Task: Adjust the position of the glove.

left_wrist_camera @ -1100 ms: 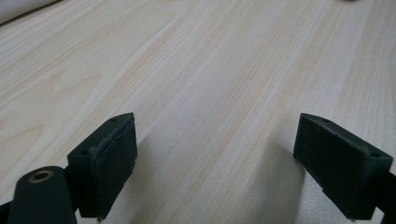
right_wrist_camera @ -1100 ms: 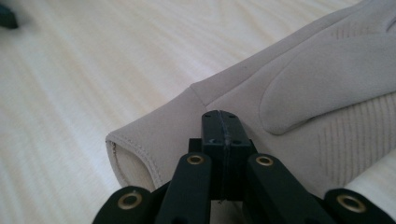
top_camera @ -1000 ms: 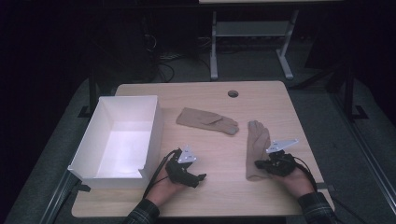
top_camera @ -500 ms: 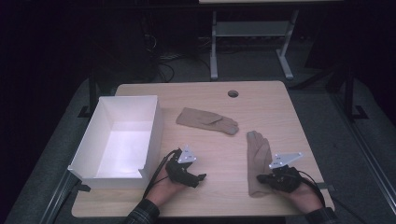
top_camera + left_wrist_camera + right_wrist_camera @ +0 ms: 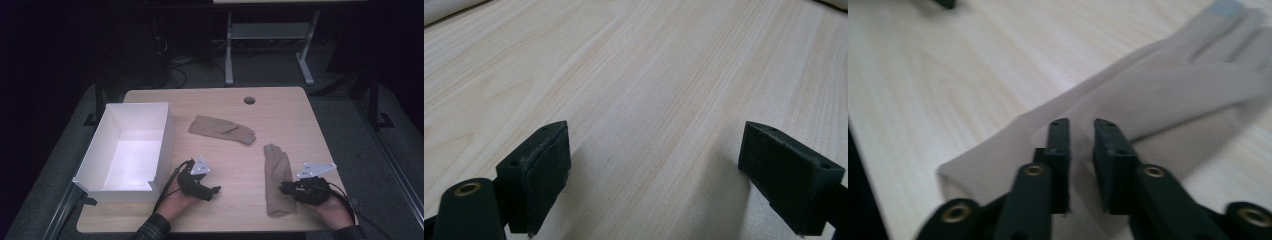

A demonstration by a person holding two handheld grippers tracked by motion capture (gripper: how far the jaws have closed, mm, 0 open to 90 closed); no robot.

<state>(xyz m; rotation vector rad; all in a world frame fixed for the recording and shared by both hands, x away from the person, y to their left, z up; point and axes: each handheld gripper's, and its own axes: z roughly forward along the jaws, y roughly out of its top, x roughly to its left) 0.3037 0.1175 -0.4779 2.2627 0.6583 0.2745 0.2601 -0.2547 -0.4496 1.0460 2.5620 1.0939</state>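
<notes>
Near glove: a flat beige knitted glove (image 5: 277,181) with a grey fingertip patch lies lengthwise near the worktop's right edge, cuff toward the near edge, fingers pointing to the far edge; in the right tool view (image 5: 1168,90) its soft cloth shows a folded ridge along the cuff end.
Right tool: the black two-jaw right tool (image 5: 286,188) sits level at the glove's cuff end, pointing left across it; its jaws have just been opening to a narrow gap, with the glove's cloth lying under and beyond the tips, not pinched.
Right hand: wrapped around the tool's body by the near right corner, grey three-cornered plate on top.
Second glove: a matching beige knitted glove (image 5: 221,129) lies crosswise mid-worktop, well apart from the first.
Left tool: the black two-jaw left tool (image 5: 212,191) rests near the near edge, jaws wide over bare wood.
Box: an open white rectangular box (image 5: 165,135) with thin flat walls stands along the left edge.
Worktop: pale wood-grain worktop (image 5: 280,107), smooth, with a round dark hole near the far edge.
</notes>
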